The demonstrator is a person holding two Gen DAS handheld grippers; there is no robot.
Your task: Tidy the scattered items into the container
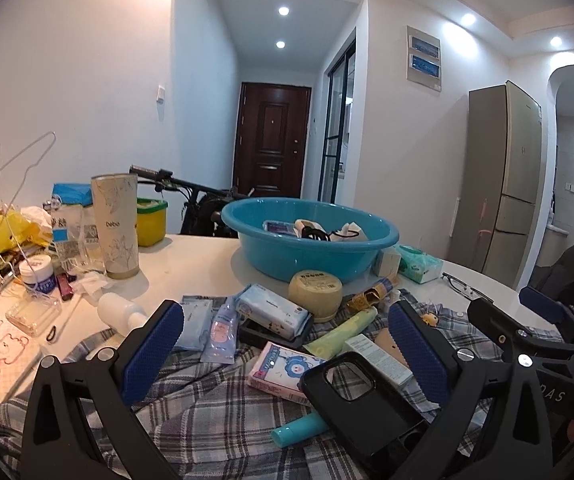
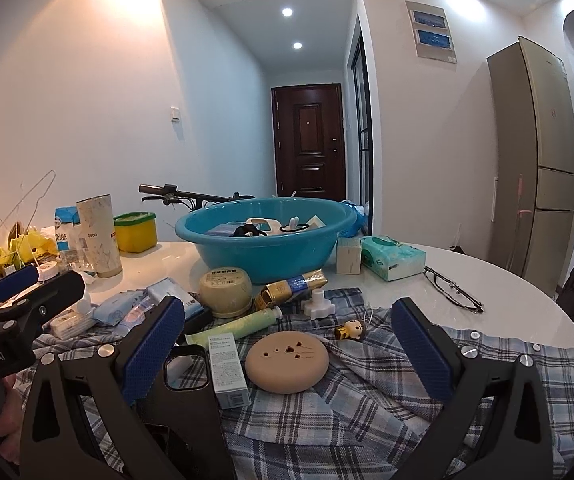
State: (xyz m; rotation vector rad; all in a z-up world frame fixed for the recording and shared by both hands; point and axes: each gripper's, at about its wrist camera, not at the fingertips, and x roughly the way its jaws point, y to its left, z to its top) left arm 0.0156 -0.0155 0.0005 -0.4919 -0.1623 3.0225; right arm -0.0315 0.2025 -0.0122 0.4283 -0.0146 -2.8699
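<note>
Both tongs spread wide, nothing between the pads. Left tongs (image 1: 287, 354) hover low over the clutter on the plaid cloth (image 1: 207, 408); right tongs (image 2: 289, 354) hover over the same cloth (image 2: 367, 412), just to the right.

Blue basin (image 1: 311, 256) at 12 o'clock in the left view, upright on the white tabletop (image 1: 191, 256), already holding a few items: a blue pack, white things, black loops. In the right view the basin (image 2: 267, 252) sits at 11–12 o'clock.

Scattered items, left view:
- black phone case (image 1: 363, 404), 5 o'clock, long axis running 11-to-5, camera cutout at the far end, open side up.
- pink-and-white tissue pack (image 1: 283, 368) with blue cartoon, touching the case's far-left edge.
- teal tube (image 1: 299, 430), long axis about 8-to-2, partly under the case.
- pale green tube (image 1: 343, 332), long axis 8-to-2.
- white wipes pack (image 1: 273, 310), lying flat on a black tray-like thing.
- cream round jar (image 1: 315, 294), upright, just before the basin.

Right view:
- tan round disc (image 2: 287, 362) with small holes, flat on the cloth, dead centre between the pads.
- white box (image 2: 227, 364), long axis roughly 12-to-6, just left of the disc.
- small figurine (image 2: 351, 328), lying at 1 o'clock from the disc.
- gold-and-blue tube (image 2: 291, 286), long axis 8-to-2, against the basin's base.
- glasses (image 2: 453, 290) on bare tabletop at 2 o'clock.
- green tissue pack (image 2: 393, 258) right of the basin.
</note>
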